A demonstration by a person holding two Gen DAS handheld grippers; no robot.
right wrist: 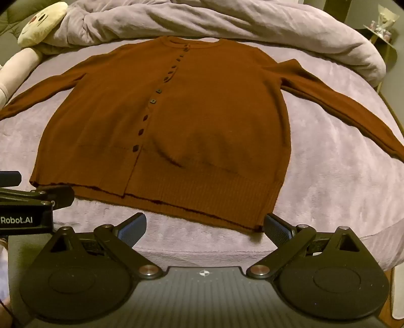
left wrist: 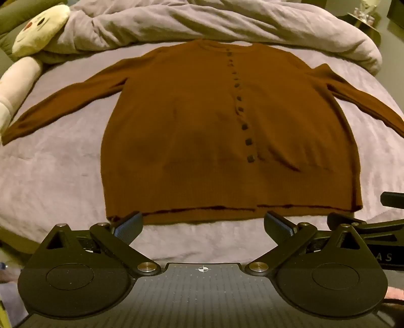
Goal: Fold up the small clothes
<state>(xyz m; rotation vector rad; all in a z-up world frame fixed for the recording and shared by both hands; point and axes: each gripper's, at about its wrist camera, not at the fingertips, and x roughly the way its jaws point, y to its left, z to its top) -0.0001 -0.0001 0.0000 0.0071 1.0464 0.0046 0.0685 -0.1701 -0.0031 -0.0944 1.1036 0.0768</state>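
One brown cardigan (left wrist: 227, 131) is spread flat, buttoned, sleeves out, on the lilac bedspread (left wrist: 63, 176). No fold is judged begun. Both the left gripper (left wrist: 203, 224) and right gripper (right wrist: 204, 224) are held agape near the hem; a sleeve or side edge should be pinched next.

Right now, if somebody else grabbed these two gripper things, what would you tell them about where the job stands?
Left gripper: open, empty, hovering just short of the hem near the cardigan's left corner.
Right gripper: open, empty, near the hem's right corner.
The brown cardigan lies flat and buttoned on the lilac bedspread, both sleeves spread out to the sides. A rumpled duvet and a plush toy sit beyond the collar.
Done: the garment is laid out; no fold is made yet.
Left: probably fold the sleeves in, then fold the body up from the hem.
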